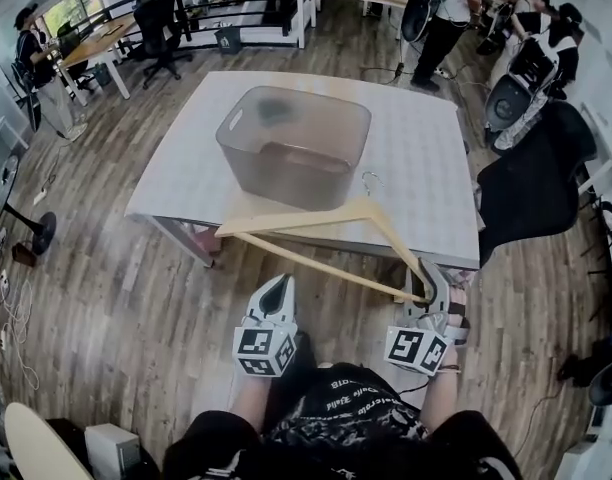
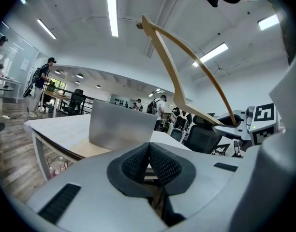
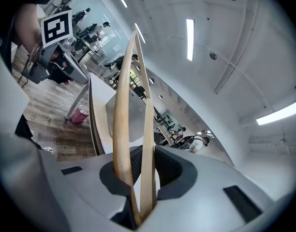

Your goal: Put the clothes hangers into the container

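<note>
My right tool (image 1: 432, 280) squeezes one end of the hanger (image 1: 316, 218), held up near the bin (image 1: 286, 173). My left tool (image 1: 283, 283) is closed and empty. The hanger may swing, hit its rim and slip.

The translucent grey plastic container (image 1: 294, 143) stands on the white table (image 1: 426, 168); the wooden clothes hanger (image 1: 316, 218) stretches from its front to the right gripper (image 1: 433, 283).

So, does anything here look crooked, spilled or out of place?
Only the wooden hanger: the right gripper pinches it by one end corner, so it sticks out slanted in the air over the table edge, not yet in the container. Nothing looks spilled or broken.
</note>
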A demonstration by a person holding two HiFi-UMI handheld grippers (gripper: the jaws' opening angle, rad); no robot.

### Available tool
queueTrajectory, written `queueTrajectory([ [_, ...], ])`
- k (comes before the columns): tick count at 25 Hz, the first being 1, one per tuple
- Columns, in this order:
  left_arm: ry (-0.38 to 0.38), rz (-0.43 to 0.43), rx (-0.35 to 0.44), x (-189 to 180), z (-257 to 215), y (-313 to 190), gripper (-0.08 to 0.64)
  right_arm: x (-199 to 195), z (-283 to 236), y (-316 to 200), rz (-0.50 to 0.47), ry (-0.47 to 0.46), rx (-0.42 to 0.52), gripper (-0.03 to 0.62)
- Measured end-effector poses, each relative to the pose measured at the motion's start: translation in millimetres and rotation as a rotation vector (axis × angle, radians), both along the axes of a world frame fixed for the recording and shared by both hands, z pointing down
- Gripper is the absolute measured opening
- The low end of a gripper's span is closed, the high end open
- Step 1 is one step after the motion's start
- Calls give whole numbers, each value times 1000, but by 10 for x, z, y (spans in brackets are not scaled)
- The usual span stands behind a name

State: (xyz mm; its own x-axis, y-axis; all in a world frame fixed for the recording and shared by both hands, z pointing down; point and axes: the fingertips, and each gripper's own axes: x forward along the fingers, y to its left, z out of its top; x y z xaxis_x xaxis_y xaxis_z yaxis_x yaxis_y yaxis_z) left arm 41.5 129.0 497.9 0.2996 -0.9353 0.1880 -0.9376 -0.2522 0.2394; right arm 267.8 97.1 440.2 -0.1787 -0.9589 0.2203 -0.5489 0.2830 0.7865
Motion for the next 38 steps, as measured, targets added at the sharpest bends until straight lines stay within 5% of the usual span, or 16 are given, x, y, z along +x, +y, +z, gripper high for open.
queueTrajectory([
  [17, 15, 99, -25, -785, 81, -1777, 20, -592, -228, -1604, 94, 17, -18, 71],
  [26, 5, 142, -53, -1462, 127, -2322, 20, -953, -292, -2297, 109, 118, -112, 71],
  [31, 96, 171, -83, -1542, 191, -2496, 20, -938, -319, -2651, 104, 207, -172, 71],
  [38, 127, 140, -136, -1589, 301, -2637, 20, -936, -294, -3064, 48, 344, -279, 72],
])
